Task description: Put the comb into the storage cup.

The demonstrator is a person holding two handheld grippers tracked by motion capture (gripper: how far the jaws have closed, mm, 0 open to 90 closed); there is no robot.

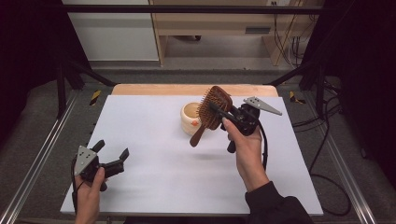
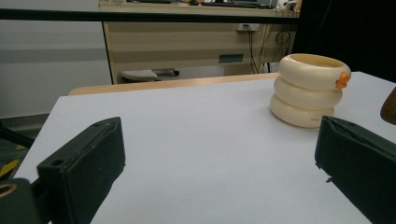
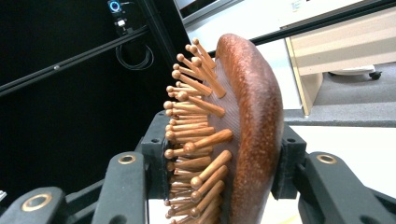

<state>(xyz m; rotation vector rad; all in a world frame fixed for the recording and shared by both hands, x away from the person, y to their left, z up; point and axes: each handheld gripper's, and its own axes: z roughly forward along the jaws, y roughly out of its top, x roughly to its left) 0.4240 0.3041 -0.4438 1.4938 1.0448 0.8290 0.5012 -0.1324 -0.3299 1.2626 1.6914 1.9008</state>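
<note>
A brown wooden hairbrush [image 1: 212, 111] with wooden pins hangs in the air over the middle of the white table [image 1: 159, 158], handle pointing down and left. My right gripper [image 1: 219, 112] is shut on its head; in the right gripper view the hairbrush [image 3: 247, 135] sits between the two jaws, pins facing left. Just behind it stands a cream ribbed cup [image 1: 190, 117] with a small orange mark, and this cup [image 2: 308, 91] is upright at the far right in the left gripper view. My left gripper [image 1: 112, 156] rests low near the table's front left corner, open, with nothing between its jaws.
A wooden strip [image 1: 191, 89] runs along the table's far edge. Metal frame rails [image 1: 42, 154] flank the table on both sides. Beyond stand a light wood cabinet [image 1: 219, 23] and cables [image 1: 327, 140] on the floor at the right.
</note>
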